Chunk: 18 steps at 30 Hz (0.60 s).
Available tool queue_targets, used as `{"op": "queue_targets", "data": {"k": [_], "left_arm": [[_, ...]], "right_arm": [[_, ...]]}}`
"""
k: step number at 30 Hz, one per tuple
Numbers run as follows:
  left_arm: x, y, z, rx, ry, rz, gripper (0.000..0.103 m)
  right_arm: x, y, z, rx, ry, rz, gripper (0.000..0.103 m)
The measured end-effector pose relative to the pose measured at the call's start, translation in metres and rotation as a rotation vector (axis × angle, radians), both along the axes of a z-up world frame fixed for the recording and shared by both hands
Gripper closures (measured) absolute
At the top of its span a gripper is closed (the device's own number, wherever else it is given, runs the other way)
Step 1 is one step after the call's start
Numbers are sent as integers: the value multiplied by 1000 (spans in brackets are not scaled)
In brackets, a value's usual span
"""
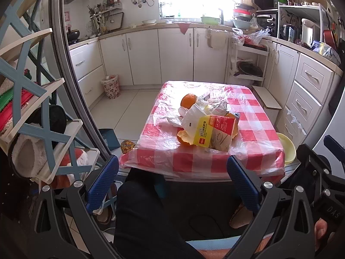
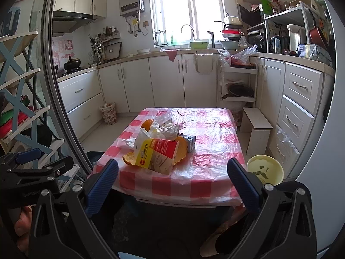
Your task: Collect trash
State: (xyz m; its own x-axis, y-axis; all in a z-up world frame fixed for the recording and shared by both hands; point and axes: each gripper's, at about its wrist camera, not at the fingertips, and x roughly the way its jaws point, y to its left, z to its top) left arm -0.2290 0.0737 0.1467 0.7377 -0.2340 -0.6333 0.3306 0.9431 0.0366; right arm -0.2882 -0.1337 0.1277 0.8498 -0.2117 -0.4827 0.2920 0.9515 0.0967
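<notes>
Left wrist view has the left gripper (image 1: 172,180) and right gripper (image 2: 172,184) both spread wide, empty, short of the red-checked plastic-covered table (image 1: 248,149) where the red-and-yellow crumpled paper packet (image 1: 215,132) looks light, crushable, best pinched at its near edge.

Tabletop (image 1: 254,129) covered by red-white checked cloth under crinkled clear plastic sheet (image 2: 207,138). Trash pile near its middle: red-yellow paper package (image 1: 215,132), white plastic bag (image 1: 194,116), orange peel (image 1: 183,139), whole orange (image 1: 188,100), small grey carton (image 2: 189,142), crumpled wrappers (image 2: 168,128). All touching, heaped together.
</notes>
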Motion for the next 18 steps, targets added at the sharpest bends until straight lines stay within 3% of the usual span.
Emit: {"op": "queue_targets", "data": {"k": [18], "left_arm": [[3, -1, -3, -2, 20, 14, 6]], "right_arm": [[2, 0, 2, -1, 17, 9, 6]]}}
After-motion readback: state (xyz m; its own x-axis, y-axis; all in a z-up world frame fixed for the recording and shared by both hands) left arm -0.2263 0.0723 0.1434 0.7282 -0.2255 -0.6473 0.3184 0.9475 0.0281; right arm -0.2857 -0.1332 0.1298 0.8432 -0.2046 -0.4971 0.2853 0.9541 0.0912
